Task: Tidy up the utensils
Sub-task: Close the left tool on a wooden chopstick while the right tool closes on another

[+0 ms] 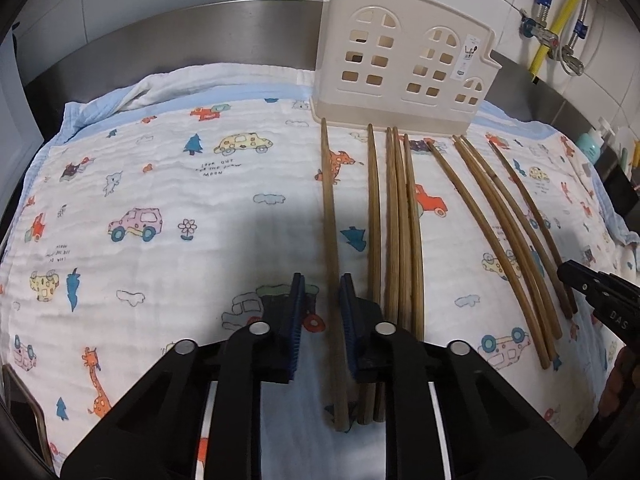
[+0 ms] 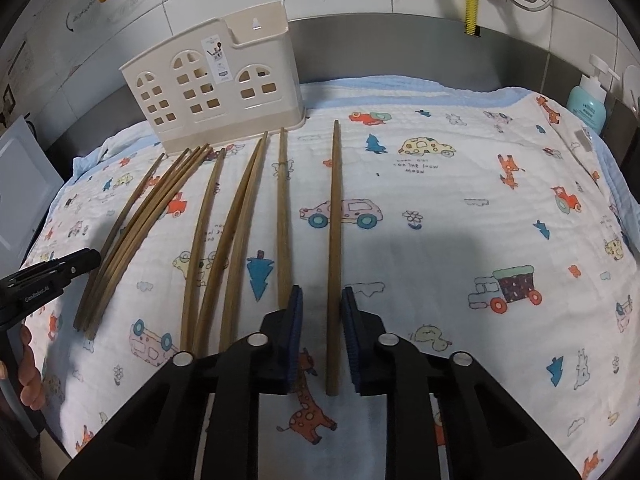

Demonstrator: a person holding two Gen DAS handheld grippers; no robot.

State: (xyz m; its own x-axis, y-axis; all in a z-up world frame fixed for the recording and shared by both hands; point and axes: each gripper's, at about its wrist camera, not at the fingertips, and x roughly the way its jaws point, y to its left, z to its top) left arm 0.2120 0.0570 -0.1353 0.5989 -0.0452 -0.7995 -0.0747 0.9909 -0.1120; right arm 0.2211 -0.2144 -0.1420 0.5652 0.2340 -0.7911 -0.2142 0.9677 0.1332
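Observation:
Several wooden chopsticks lie side by side on a cartoon-print cloth (image 1: 160, 184), tips toward a cream house-shaped utensil holder (image 1: 404, 68) that stands at the back; the holder also shows in the right wrist view (image 2: 224, 96). My left gripper (image 1: 322, 292) is open, its jaws on either side of the leftmost chopstick (image 1: 329, 208). My right gripper (image 2: 322, 304) is open, its jaws on either side of the rightmost chopstick (image 2: 335, 216). Neither gripper holds its chopstick. The other chopsticks (image 2: 236, 216) lie loose between the two grippers.
The cloth (image 2: 480, 208) covers a steel counter with a raised back edge (image 1: 200, 32) against a tiled wall. A teal soap bottle (image 2: 587, 100) stands at the right. Pipes and valves (image 1: 556, 36) hang on the wall. A metal rack edge (image 1: 24, 408) is at the lower left.

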